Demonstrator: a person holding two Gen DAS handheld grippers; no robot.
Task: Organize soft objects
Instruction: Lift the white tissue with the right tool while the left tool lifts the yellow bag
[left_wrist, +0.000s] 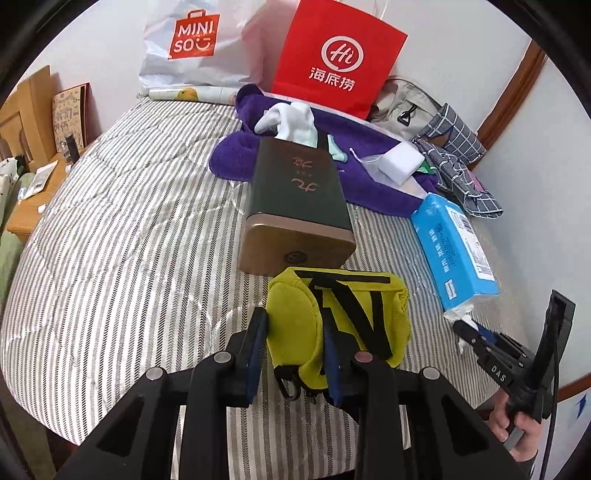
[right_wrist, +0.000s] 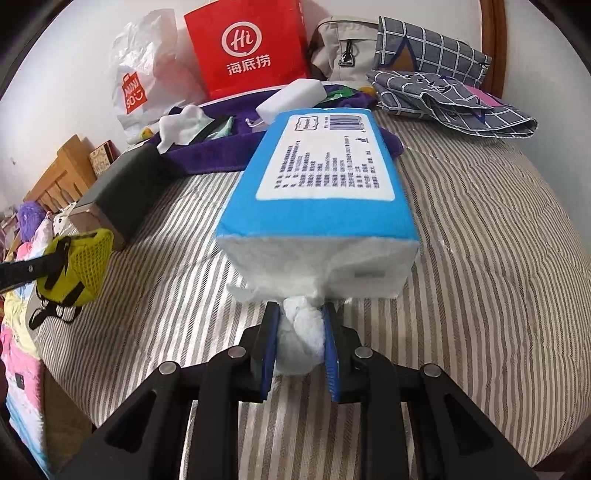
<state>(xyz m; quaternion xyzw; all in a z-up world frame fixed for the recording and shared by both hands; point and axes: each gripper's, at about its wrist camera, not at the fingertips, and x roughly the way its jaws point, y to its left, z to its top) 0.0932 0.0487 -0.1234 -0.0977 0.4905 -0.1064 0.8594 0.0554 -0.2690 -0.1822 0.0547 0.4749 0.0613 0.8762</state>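
Gripping pouch (left_wrist: 332, 317) and tissue pack (right_wrist: 317, 206), seemingly near mattress edge (right_wrist: 461, 424).

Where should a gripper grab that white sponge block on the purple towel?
Probably across its two long flat sides, coming down from above. The sponge lies flat on the towel with its top bare, and its straight sides suit two flat pads. The red bag stands behind it, so a level approach from there looks blocked.
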